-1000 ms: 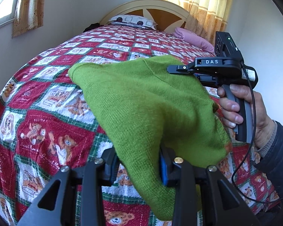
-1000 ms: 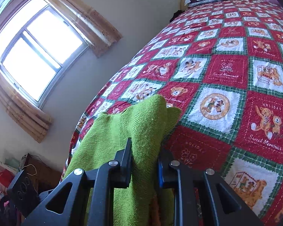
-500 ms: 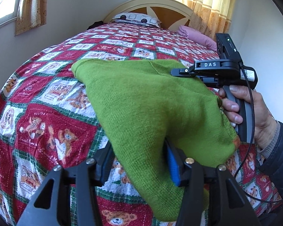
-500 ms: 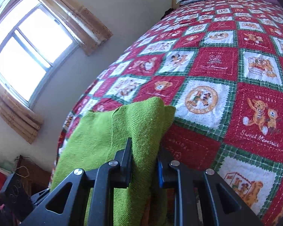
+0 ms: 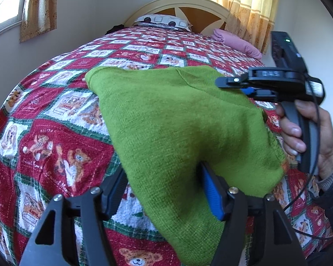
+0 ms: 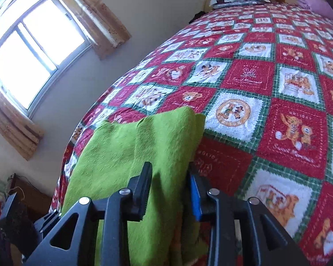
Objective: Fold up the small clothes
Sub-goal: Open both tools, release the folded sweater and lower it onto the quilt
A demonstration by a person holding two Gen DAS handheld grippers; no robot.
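A green knit garment [image 5: 177,122] lies folded over on the red patchwork quilt [image 5: 55,144]. Its near corner runs between the jaws of my left gripper [image 5: 162,170]. Those jaws are opening, and the pads stand apart from the cloth. A person's hand [image 5: 304,133] holds my right gripper [image 5: 233,86] over the garment's right edge. In the right wrist view the green garment [image 6: 126,150] passes loosely between the jaws of the right gripper [image 6: 168,168]. They are opening too, and its blue pad [image 6: 194,192] no longer pinches the cloth.
The quilt [image 6: 255,88] covers the whole bed. A patterned pillow [image 5: 164,20] and a pink folded cloth [image 5: 235,42] lie by the headboard [image 5: 188,6]. A window [image 6: 28,53] with curtains is in the wall beyond the bed's left side.
Both grippers' jaws have spread apart around the green garment, the left one first and wider. The cloth has sunk and lies flatter on the quilt.
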